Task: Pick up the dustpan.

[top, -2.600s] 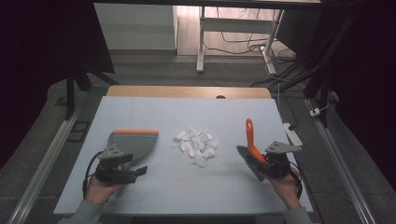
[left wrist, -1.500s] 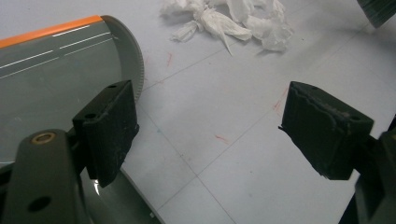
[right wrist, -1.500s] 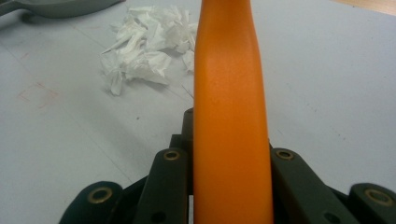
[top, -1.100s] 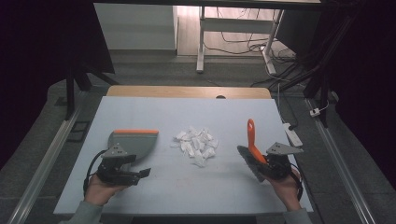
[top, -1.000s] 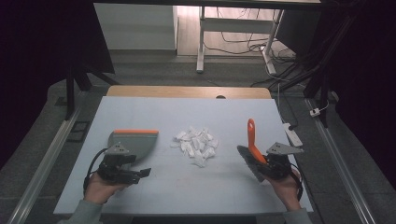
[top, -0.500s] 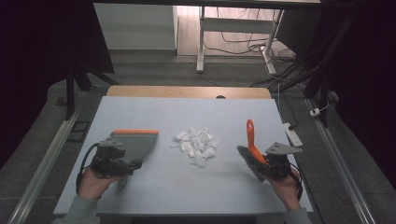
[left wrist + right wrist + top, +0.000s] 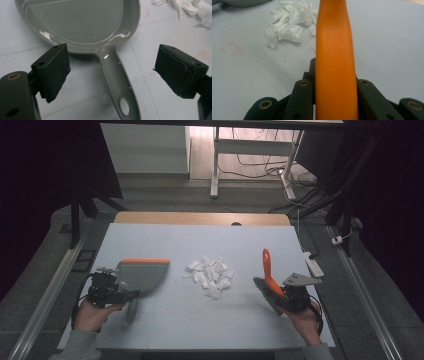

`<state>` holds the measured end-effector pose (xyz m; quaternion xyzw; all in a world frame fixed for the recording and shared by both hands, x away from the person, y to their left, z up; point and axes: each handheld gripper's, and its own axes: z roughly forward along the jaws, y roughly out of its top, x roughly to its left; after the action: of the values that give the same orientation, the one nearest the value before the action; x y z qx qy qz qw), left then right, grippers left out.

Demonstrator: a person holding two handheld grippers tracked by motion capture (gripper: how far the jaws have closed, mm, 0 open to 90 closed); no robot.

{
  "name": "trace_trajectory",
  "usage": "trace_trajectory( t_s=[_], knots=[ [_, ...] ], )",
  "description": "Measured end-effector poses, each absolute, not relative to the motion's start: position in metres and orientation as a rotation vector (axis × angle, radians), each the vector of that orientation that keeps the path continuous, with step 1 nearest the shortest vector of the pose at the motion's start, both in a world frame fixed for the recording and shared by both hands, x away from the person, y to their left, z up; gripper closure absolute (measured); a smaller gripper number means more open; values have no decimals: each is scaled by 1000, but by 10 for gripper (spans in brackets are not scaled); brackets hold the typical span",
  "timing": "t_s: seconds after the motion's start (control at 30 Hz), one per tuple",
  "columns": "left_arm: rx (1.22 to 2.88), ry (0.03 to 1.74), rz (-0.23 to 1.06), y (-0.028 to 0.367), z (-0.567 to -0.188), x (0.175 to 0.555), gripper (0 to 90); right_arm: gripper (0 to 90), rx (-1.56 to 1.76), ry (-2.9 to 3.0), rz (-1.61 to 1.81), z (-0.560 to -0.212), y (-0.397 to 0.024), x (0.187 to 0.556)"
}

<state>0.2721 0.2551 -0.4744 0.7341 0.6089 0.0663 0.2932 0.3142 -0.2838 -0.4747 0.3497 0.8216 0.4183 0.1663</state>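
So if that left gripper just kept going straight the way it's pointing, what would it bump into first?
Most likely the grey dustpan. The left gripper has its jaws open on either side of the dustpan's handle, so it would meet the handle first, though depth is hard to judge.

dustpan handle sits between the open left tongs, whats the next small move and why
Probably close the left tongs on the dustpan handle: the jaws stand open on either side of it, not touching. The right tongs already hold the orange brush, and the paper scraps lie between the two tools.
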Motion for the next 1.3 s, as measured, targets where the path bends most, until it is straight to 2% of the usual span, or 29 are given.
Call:
trace_trajectory(
  t_s=[0.6,0.9,1.3],
  knots=[
    [1995,1708,22,244,-508,284,136,765,994,2368,1157,-480,-281,315],
    [1972,1723,19,238,-521,289,202,764,990,2371,1143,-481,-279,315],
    [1914,1757,60,243,-523,291,367,764,995,2364,1142,-480,-280,314]
  ],
)
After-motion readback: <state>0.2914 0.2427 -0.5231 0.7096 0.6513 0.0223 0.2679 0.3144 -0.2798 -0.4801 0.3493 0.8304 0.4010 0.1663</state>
